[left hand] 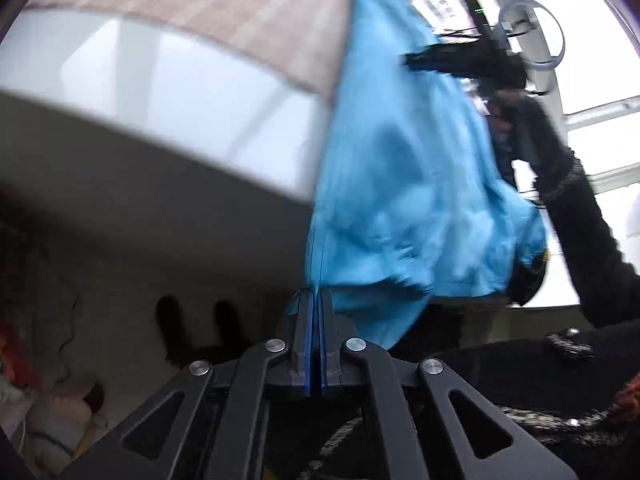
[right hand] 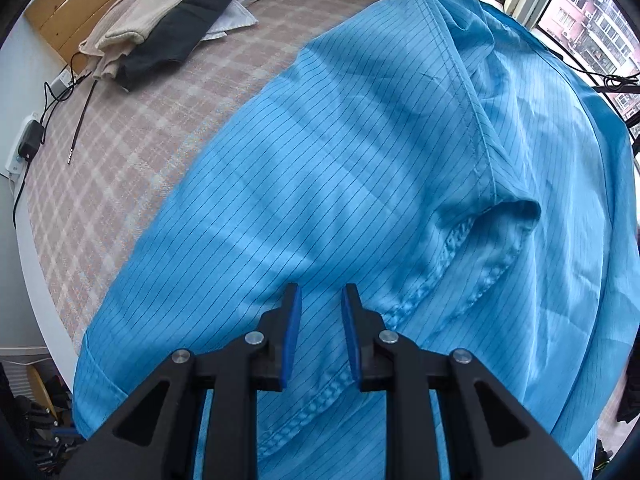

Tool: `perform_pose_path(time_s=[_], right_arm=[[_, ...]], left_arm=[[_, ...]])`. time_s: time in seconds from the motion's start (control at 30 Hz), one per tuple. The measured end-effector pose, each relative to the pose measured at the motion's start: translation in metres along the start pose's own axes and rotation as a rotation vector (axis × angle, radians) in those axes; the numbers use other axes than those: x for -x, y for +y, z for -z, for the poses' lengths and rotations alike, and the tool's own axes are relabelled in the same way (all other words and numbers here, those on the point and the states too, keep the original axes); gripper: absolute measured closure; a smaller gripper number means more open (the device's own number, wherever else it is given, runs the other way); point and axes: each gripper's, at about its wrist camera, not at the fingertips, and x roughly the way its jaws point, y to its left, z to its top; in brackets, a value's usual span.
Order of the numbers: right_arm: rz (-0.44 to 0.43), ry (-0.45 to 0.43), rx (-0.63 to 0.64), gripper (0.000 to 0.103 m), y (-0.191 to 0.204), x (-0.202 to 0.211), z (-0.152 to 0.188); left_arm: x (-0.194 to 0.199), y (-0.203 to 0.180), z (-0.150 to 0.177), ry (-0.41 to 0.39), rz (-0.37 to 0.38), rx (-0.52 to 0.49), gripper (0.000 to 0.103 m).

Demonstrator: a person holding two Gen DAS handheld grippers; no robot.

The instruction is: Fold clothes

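A light blue pinstriped garment (right hand: 360, 152) lies spread over the bed with the pink checked cover (right hand: 132, 128). In the right wrist view my right gripper (right hand: 320, 300) is open, its blue-padded fingers just above the cloth near a stitched seam, holding nothing. In the left wrist view my left gripper (left hand: 316, 300) is shut on an edge of the blue garment (left hand: 400, 184), which hangs lifted and blurred in front of the camera. The right gripper (left hand: 424, 62) shows at the top right beyond the cloth, held by a dark-sleeved arm (left hand: 592, 224).
A cream garment (right hand: 152, 4), a black garment (right hand: 180, 36) and folded white cloth (right hand: 240, 12) lie at the bed's far end by a wooden headboard. Cables and a charger (right hand: 30, 140) hang at the left edge. Windows (right hand: 592, 20) stand at right.
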Motion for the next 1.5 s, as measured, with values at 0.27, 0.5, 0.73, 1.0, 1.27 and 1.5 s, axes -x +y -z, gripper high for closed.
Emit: perform_pose_path(time_s=[0.27,0.5,0.73,1.0,1.27,1.5], right_arm=[[-0.311,-0.178,-0.181,0.081,-0.057,0.093,0.033],[-0.279,-0.332,-0.292,0.069,-0.14,0.176,0.066],[-0.178,-0.361,-0.335,0.069,-0.191,0.212,0.077],[-0.078,-0.335,-0.294,0.069,-0.191,0.237,0.018],[-0.13,-0.299,-0.267,0.059,-0.199,0.199,-0.083],[-0.224,-0.213,-0.232,0.059,-0.21,0.106,-0.179]], left_arm=[[0.08,-0.058,-0.018,-0.129,-0.233,-0.169,0.103],[0.114,-0.126,-0.091,-0.216,-0.293,-0.393,0.081],[0.082,-0.158,-0.207,-0.174,-0.225,-0.462,0.073],[0.018,-0.186,-0.338,-0.104,-0.182,-0.626,0.056],[-0.061,-0.163,-0.428,-0.006,-0.202,-0.595,0.055],[-0.091,-0.149,-0.459,0.035,-0.137,-0.579,0.051]])
